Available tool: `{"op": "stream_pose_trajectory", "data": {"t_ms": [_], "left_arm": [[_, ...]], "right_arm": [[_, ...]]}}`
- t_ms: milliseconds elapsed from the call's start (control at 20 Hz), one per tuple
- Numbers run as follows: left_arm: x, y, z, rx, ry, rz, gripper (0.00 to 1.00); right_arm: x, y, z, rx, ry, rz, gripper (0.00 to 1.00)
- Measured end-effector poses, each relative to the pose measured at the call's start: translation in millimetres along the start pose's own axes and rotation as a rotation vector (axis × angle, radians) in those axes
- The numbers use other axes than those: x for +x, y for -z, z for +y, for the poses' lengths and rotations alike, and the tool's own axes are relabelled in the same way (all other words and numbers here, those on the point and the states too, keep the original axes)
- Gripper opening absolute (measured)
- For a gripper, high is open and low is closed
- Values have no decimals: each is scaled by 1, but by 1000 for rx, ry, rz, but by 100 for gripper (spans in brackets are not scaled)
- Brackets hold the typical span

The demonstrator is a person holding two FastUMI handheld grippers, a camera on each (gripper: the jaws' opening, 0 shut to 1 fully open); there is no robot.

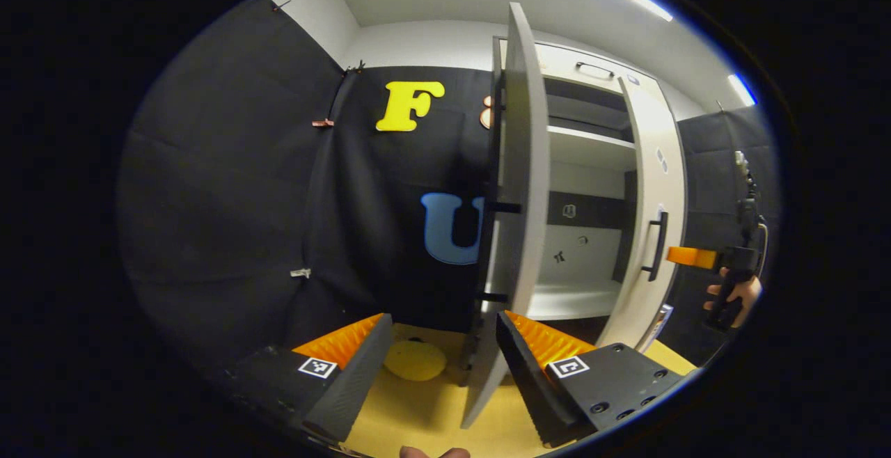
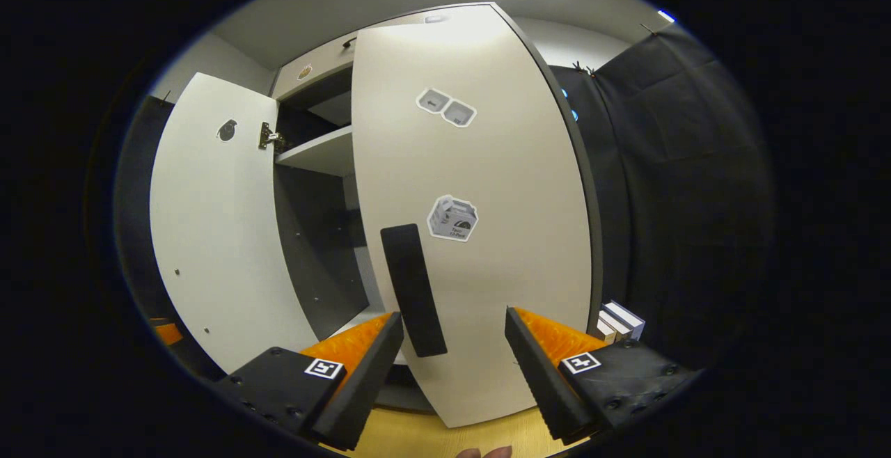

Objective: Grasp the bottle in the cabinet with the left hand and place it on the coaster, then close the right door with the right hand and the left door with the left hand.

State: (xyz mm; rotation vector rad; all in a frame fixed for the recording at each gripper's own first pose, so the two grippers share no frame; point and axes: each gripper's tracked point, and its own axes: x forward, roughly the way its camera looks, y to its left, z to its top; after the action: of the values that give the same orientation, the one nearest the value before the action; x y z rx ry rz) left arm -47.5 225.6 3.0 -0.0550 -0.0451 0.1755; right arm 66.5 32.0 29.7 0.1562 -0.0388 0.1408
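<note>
My right gripper (image 2: 452,353) is spread before the right door (image 2: 480,235); left gripper (image 1: 442,357) spread at the left door (image 1: 518,186). The bottle — possibly that yellow shape (image 1: 415,360) on the surface — risks a knock from this swinging door.

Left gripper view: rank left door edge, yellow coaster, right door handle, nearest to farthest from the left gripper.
1. Left door edge, between the open jaws of the left gripper.
2. Yellow coaster, on the table just ahead.
3. Right door handle, far right.

Right gripper (image 2: 452,357) fingers apart, facing right door (image 2: 487,235) handle (image 2: 413,289).
</note>
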Motion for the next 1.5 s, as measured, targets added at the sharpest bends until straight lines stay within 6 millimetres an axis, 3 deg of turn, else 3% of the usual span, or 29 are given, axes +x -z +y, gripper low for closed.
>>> {"op": "stream_pose_trajectory", "data": {"t_ms": [200, 300, 500, 600, 800, 1050, 1250, 1500], "left_arm": [[36, -14, 14, -7, -12, -24, 94], [50, -17, 12, -16, 2, -16, 95], [53, -19, 0, 16, 38, -19, 94], [56, -21, -8, 45, 45, -20, 95], [39, -12, -56, 9, 94, 2, 94], [43, -18, -125, 36, 156, 2, 95], [51, -20, -174, 5, 195, -12, 95], [73, -14, -214, -71, 207, 9, 95]], "right_arm": [[-33, -7, 5, -51, -13, -14, 98], [-48, -13, 3, -74, -8, -22, 97], [-73, -20, -11, -47, 23, -2, 98], [-77, -25, -15, 0, 28, -10, 98], [-75, -13, -31, -22, 46, 46, 97], [-77, -19, -43, -93, 14, 25, 97], [-76, -26, -58, -93, 14, 20, 98], [-71, -30, -69, -76, 0, 14, 98]]}}
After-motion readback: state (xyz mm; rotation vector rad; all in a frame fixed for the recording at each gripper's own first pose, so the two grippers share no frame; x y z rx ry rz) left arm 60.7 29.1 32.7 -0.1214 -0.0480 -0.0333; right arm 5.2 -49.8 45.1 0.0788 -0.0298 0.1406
